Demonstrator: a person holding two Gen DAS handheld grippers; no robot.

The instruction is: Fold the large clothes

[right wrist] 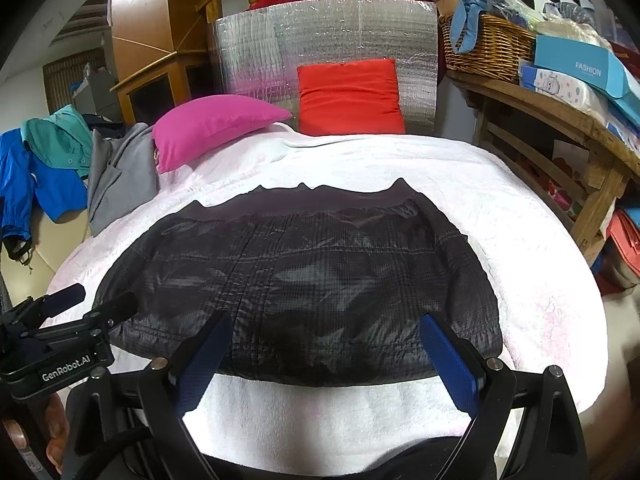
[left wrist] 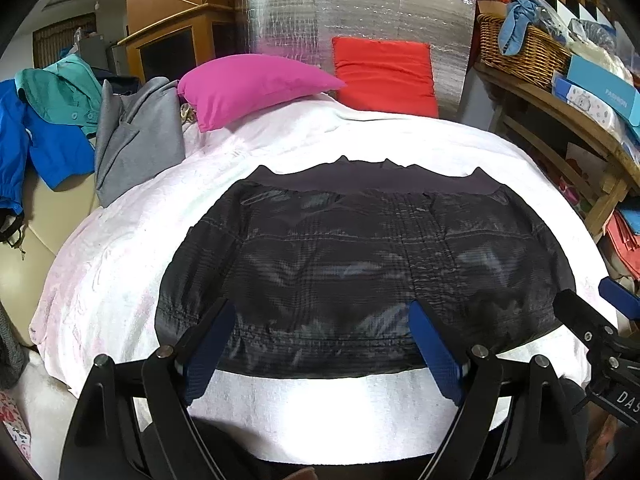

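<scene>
A dark grey-black checked garment (left wrist: 360, 256) lies flat and spread out on a white blanket (left wrist: 132, 240); its dark waistband-like edge is at the far side. It also shows in the right wrist view (right wrist: 312, 284). My left gripper (left wrist: 322, 316) is open and empty above the garment's near edge. My right gripper (right wrist: 326, 328) is open and empty above the near edge too. The right gripper shows at the right edge of the left wrist view (left wrist: 592, 300). The left gripper shows at the left of the right wrist view (right wrist: 96, 300).
A magenta pillow (left wrist: 248, 84) and a red cushion (left wrist: 384, 76) lie at the far end against a silver foil panel (left wrist: 360, 20). A grey garment (left wrist: 132, 136) and blue and teal clothes (left wrist: 44, 128) lie at the left. A wooden shelf (right wrist: 560, 120) with a wicker basket (right wrist: 484, 46) stands at the right.
</scene>
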